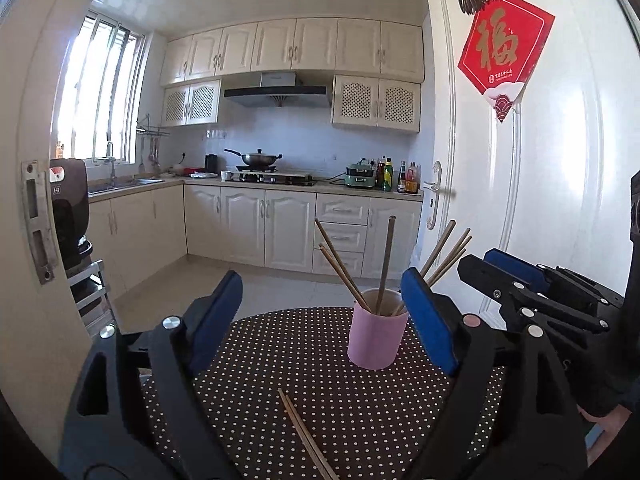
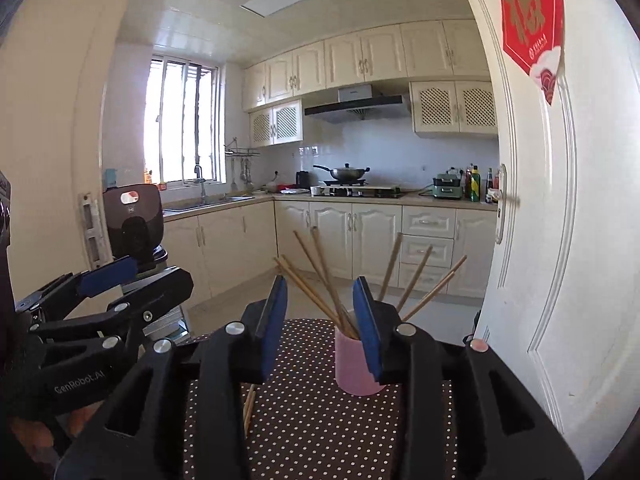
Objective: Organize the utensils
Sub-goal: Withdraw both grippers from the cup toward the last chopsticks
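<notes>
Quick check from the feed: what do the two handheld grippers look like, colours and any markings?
Both match: the left gripper and right gripper have black plastic linkage bodies with round silver rivets, plus one pinkish rivet each, and flat blue pads lining the fingers. White "GenRobot.AI" lettering marks the left one's body.

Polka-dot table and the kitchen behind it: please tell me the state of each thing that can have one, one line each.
Pink cylindrical cup: upright on the dark polka-dot tablecloth, holding brown wooden chopsticks.
Loose pair of wooden chopsticks: lying flat on the cloth, outside the cup.
Left gripper: open, empty.
Right gripper: open, empty.
White panelled door: open.
Steel wok: lidded, on the stove.
</notes>
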Demonstrator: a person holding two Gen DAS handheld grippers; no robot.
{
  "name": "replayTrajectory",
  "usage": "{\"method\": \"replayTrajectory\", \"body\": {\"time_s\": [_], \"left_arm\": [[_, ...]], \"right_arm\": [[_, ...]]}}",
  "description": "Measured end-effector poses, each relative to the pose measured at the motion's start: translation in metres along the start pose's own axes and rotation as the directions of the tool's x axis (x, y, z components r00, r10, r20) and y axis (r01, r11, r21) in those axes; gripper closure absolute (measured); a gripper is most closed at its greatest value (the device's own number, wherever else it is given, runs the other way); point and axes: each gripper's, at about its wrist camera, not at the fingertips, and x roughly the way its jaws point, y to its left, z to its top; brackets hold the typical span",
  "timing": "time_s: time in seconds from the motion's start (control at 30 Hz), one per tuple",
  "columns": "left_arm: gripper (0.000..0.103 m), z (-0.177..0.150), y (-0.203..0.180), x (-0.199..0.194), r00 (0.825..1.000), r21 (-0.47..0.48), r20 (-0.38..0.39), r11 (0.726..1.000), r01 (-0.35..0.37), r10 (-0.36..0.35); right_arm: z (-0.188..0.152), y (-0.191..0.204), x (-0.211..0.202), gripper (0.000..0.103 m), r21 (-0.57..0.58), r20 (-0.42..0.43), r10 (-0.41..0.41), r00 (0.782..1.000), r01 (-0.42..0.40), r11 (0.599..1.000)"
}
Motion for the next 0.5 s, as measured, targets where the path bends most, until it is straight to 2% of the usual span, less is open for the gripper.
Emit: {"method": "replayTrajectory", "body": {"time_s": [0.17,0.5], "left_arm": [[0.02,-0.005,0.0,-0.017,1.0,0.033,0.016,0.999,-0.018,0.018],[0.017,-0.028,0.021,-0.017,0.996,0.049,-0.057,0.997,-0.063,0.065]], "right_arm": [[-0.005,0.013,-0.01,0.066,-0.029,-0.008,0.016,1.0,-0.016,0.999],[-0.028,0.033,-0.002,0.061,-0.061,-0.086,0.039,0.996,-0.044,0.997]]}}
